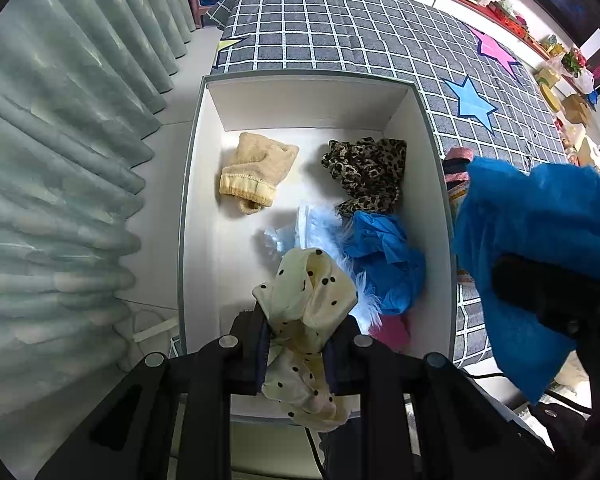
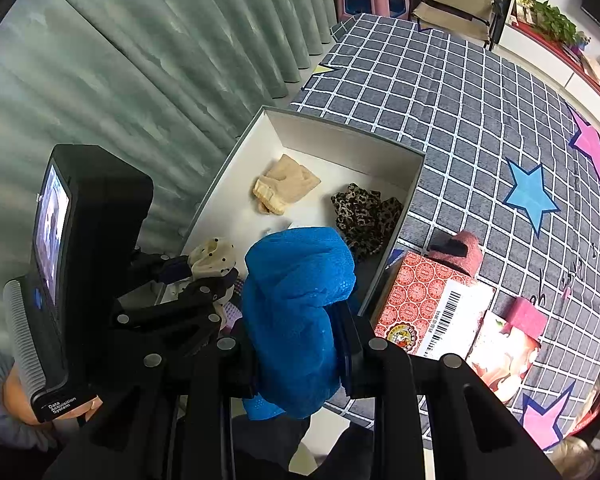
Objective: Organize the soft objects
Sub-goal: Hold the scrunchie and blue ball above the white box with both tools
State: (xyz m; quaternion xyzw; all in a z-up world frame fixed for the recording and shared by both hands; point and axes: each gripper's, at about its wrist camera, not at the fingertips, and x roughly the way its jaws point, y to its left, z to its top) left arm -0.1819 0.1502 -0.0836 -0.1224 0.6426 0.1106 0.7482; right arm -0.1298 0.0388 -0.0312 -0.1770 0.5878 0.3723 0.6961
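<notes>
- Left tongs clamped on cream polka-dot cloth, hanging over the near end of the white box.
- Right tongs pinched on blue spongy cloth, over the box's near right corner.
- In the box: beige sock far left, leopard scarf far right, blue plastic wrap near right.
- Risk: blue cloth released here may drape the box wall and slide onto the checked mat.
- Risk: polka-dot cloth trails between the jaws, may snag on opening.

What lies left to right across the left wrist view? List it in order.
Grey-green pleated curtain → beige knitted sock → leopard-print fabric scrunchie → bright blue fuzzy cloth clamped in the right gripper.
</notes>
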